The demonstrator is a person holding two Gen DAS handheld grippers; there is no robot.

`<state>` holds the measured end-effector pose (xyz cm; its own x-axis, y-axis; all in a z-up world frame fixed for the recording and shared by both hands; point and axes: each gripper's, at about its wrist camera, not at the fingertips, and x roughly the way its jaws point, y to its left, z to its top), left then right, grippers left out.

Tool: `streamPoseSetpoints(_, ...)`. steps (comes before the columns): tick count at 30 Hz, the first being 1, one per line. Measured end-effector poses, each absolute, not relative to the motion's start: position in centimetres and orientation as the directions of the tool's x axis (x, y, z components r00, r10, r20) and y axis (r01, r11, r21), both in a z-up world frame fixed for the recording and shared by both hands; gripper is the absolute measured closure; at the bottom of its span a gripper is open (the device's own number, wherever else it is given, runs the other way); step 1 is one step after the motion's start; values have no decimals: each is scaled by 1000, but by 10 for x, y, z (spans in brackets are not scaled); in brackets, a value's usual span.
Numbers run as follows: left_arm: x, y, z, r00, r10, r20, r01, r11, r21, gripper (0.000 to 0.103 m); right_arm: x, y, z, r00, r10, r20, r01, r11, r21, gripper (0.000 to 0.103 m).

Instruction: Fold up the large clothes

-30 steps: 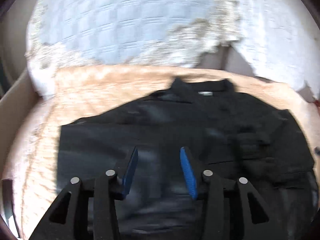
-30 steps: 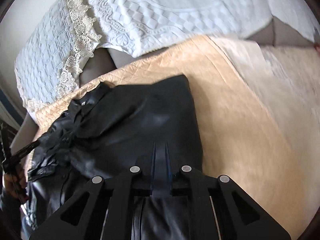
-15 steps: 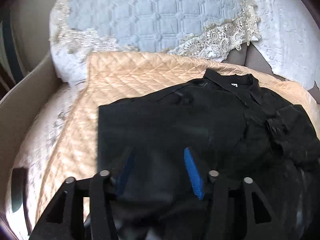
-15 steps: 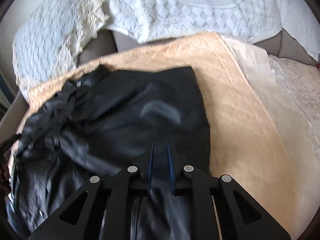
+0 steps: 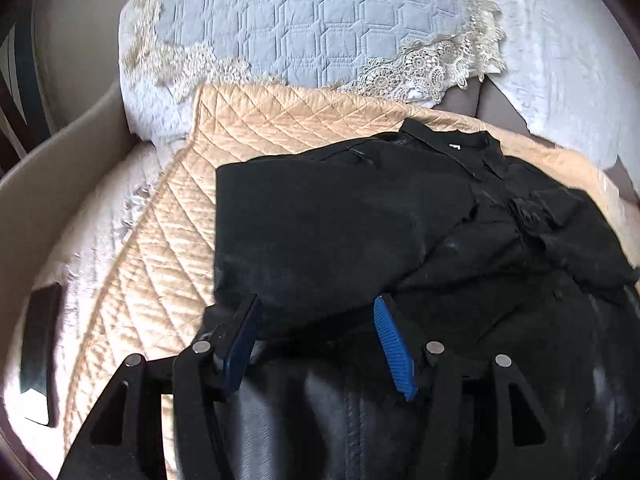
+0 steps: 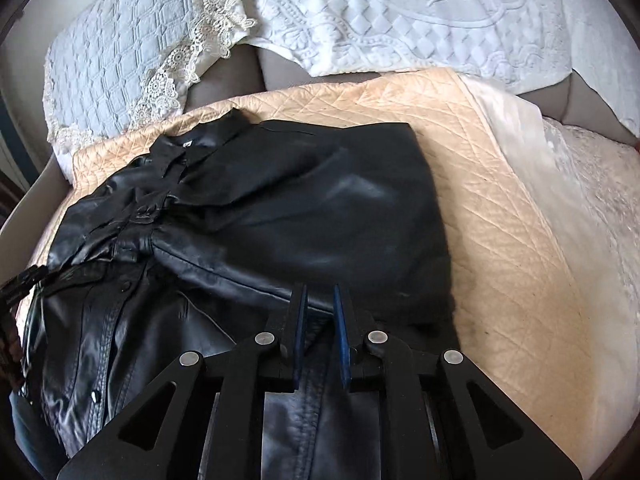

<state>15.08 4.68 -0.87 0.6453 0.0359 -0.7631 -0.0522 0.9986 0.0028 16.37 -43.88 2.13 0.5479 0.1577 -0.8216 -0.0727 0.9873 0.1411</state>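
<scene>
The black leather jacket [image 6: 256, 240] lay on the quilted peach cover [image 6: 500, 216], collar toward the pillows, both sides already folded in over the middle. The right tool [image 6: 320, 332] sat at the jacket's near hem with a narrow gap between its blue pads; some leather may have sat in that gap, but the view didn't settle whether it was gripped. The left tool [image 5: 316, 340] stood wide and empty over the near edge of the folded left panel.

Judged step: taking the hem to bring it up toward the collar. To do it well, both tools would pinch through all layers at the hem corners, level with each other, and lift together so the thick leather rolls instead of kinking. The bunched sleeve [image 6: 120, 232] left of the collar looked rumpled and would leave a lump unless flattened first.

Around the jacket: a grey-blue lace-edged pillow [image 5: 320, 32] and a white embossed pillow [image 6: 420, 12] beyond the collar, close enough to catch a folded edge. A dark flat object [image 5: 40, 352], maybe a phone, lay well left of the jacket, out of the way.
</scene>
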Motion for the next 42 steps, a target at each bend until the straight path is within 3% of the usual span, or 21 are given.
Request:
streamPoseSetpoints(11, 180, 62, -39, 563, 20, -826, -110, 993, -51, 39, 196, -406, -23, 459, 182, -870, -113, 983, 146, 89)
streamPoseSetpoints(18, 177, 52, -32, 568, 28, -822, -88, 996, -27, 34, 179, -411, -3, 474, 177, -863, -111, 984, 141, 87)
streamPoseSetpoints(22, 141, 48, -2, 622, -2, -783, -63, 997, -53, 34, 133, -417, 29, 523, 210, -826, -113, 978, 178, 63)
streamPoseSetpoints(33, 20, 16, 31, 661, -81, -746, 0, 994, -108, 34, 2, -394, 61, 580, 266, -770, -125, 963, 239, 61)
streamPoseSetpoints(42, -10, 9, 38, 662, -89, -744, 14, 994, -106, 34, -26, -384, 64, 586, 274, -762, -137, 961, 241, 62)
